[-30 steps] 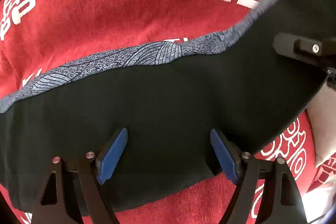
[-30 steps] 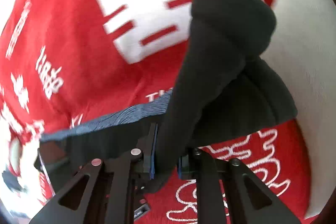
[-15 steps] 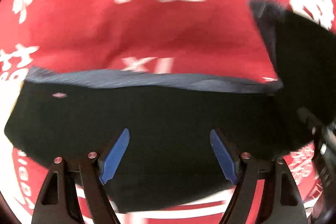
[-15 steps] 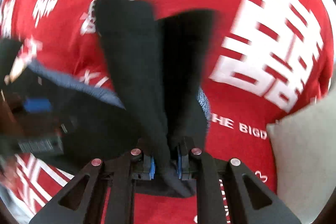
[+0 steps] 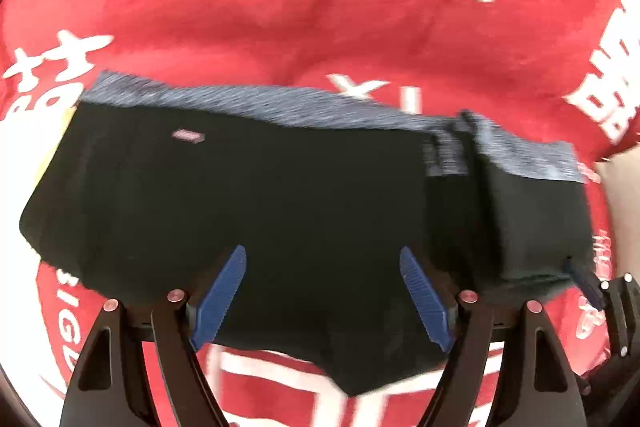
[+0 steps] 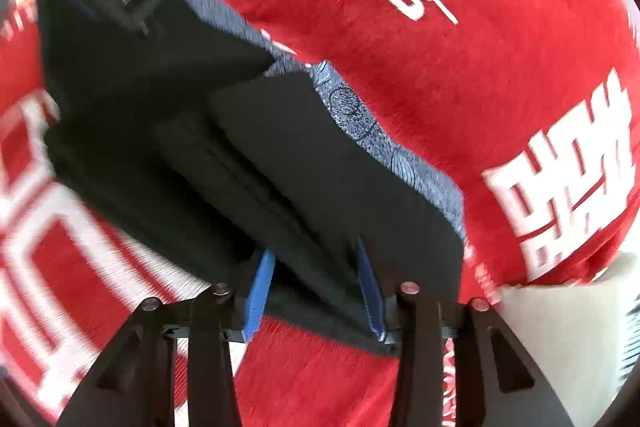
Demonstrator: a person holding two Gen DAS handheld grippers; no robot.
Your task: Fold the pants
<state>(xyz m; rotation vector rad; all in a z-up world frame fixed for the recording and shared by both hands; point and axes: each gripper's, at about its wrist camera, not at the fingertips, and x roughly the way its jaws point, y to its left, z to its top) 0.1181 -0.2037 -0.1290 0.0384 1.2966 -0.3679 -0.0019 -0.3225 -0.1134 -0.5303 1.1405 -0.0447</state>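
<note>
A: Left wrist view. Pants [image 5: 280, 195] lie across a red blanket [image 5: 280, 7], waistband [image 5: 280, 105] toward 12 o'clock, one end turned over at 3 o'clock. Left gripper [image 5: 322, 291] hangs above them, jaws wide, grasping nothing.

B: Right wrist view. Right gripper [image 6: 316, 293] at 6 o'clock, jaws opening; folded layers lie between the pads [image 6: 260, 291], no longer pinched.

A: So one fold looks laid. Likely more left: the long flat part isn't folded yet.

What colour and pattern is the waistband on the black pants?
The waistband is blue-grey with a fine line-drawn print; clearest in the right wrist view.
</note>
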